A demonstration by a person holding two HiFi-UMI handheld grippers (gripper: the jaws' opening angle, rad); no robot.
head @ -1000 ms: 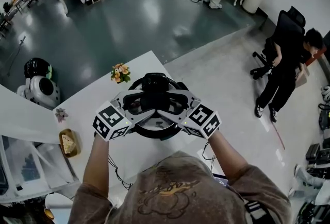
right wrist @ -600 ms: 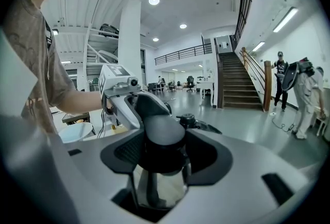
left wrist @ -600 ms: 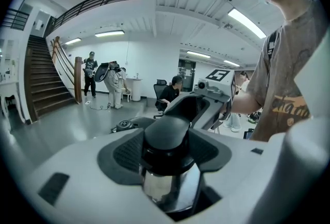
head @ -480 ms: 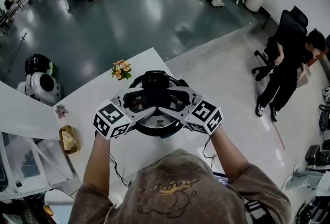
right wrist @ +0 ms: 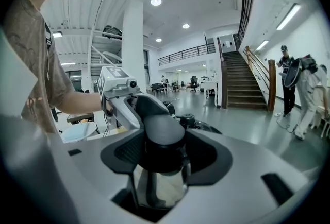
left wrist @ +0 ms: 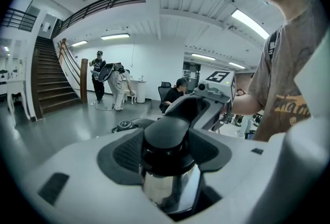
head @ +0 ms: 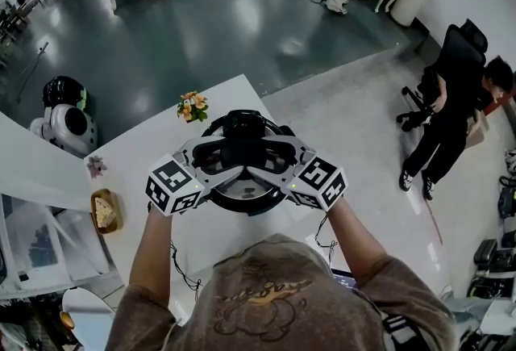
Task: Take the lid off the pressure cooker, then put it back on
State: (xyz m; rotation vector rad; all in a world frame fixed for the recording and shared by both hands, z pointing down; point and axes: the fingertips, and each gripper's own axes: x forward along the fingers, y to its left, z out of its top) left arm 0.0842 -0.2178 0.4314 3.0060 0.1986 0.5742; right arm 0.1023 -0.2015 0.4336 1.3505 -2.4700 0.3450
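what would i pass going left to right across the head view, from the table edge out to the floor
small dish → left gripper → pressure cooker → right gripper → person in black by the office chair. The flowers overlap the left gripper's span, so they are left out.

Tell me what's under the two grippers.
The pressure cooker, on the white table. The left gripper and right gripper clamp its black handles; its inside is hidden.
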